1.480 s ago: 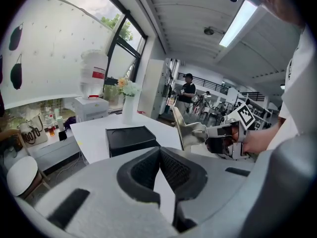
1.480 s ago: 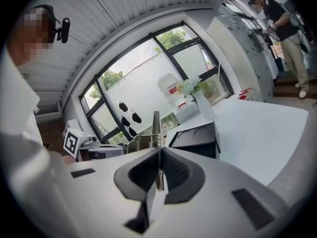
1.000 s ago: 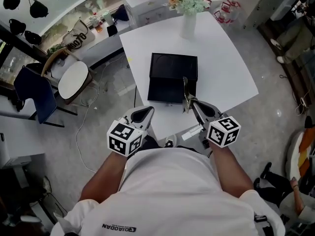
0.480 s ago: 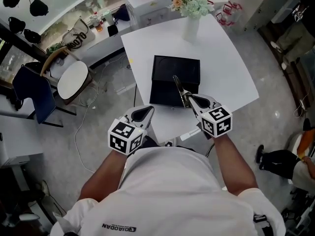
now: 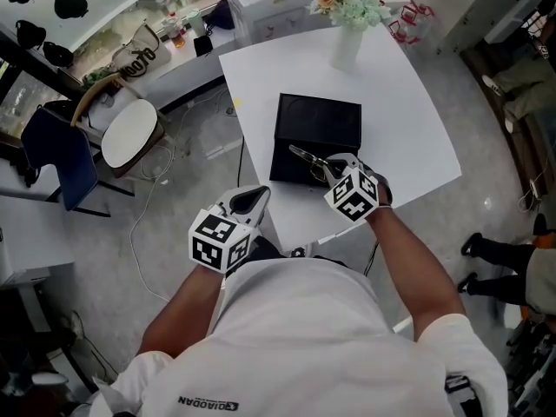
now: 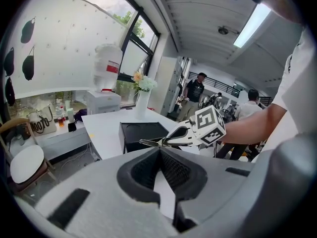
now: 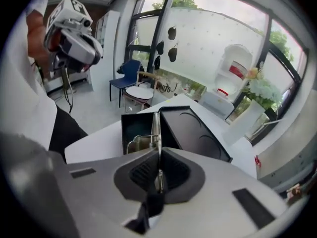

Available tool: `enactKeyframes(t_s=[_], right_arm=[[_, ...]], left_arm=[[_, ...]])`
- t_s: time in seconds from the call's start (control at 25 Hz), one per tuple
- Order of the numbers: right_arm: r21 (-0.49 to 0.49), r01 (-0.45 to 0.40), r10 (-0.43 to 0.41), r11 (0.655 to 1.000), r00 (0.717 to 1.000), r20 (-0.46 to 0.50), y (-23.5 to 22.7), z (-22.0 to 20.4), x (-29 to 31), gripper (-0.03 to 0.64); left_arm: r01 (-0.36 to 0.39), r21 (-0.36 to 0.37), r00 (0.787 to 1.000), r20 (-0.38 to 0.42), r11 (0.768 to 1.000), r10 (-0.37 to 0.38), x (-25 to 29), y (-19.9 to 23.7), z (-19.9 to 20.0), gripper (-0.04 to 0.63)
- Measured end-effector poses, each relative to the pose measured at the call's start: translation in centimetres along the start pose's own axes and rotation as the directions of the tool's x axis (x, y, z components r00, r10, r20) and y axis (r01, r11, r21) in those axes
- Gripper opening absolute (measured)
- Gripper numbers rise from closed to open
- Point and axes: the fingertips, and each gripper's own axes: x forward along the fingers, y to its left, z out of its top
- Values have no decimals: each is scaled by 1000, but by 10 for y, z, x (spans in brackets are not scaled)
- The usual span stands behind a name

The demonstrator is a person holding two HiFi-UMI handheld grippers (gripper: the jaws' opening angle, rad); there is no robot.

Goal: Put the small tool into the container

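The black container (image 5: 320, 122) lies open on the white table (image 5: 408, 120), its lid flat at the far side and its deep tray (image 7: 134, 128) nearer me. My right gripper (image 5: 328, 165) is shut on the small metal tool (image 5: 304, 155), a slim sprung clip. It holds the tool low over the tray's near edge, tip pointing left; the same tool (image 7: 155, 128) juts out from the jaws over the tray. My left gripper (image 5: 256, 196) hangs shut and empty off the table's near-left corner, looking at the right gripper (image 6: 185, 133) and the container (image 6: 141, 133).
A white vase of flowers (image 5: 347, 46) stands at the table's far edge. On the floor to the left are a white-seated chair (image 5: 129, 137), a blue chair (image 5: 61, 159) and loose cables (image 5: 143, 224). A person's legs (image 5: 495, 250) show at the right.
My right gripper has carried the tool forward and left from the table's near edge to over the container, swinging its tip from upright to pointing left. The left gripper has stayed put.
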Motion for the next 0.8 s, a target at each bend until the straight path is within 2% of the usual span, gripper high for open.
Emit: enactKeyframes(t_s=[0.4, 0.8], right_arm=[[-204, 12, -43, 979, 988, -150, -2, -12, 59, 12], [-315, 53, -105, 948, 983, -148, -8, -3, 80, 12]], left_arm=[[-20, -27, 1000, -7, 999, 20, -9, 13, -9, 9], [-28, -37, 999, -15, 999, 28, -12, 23, -10, 9]])
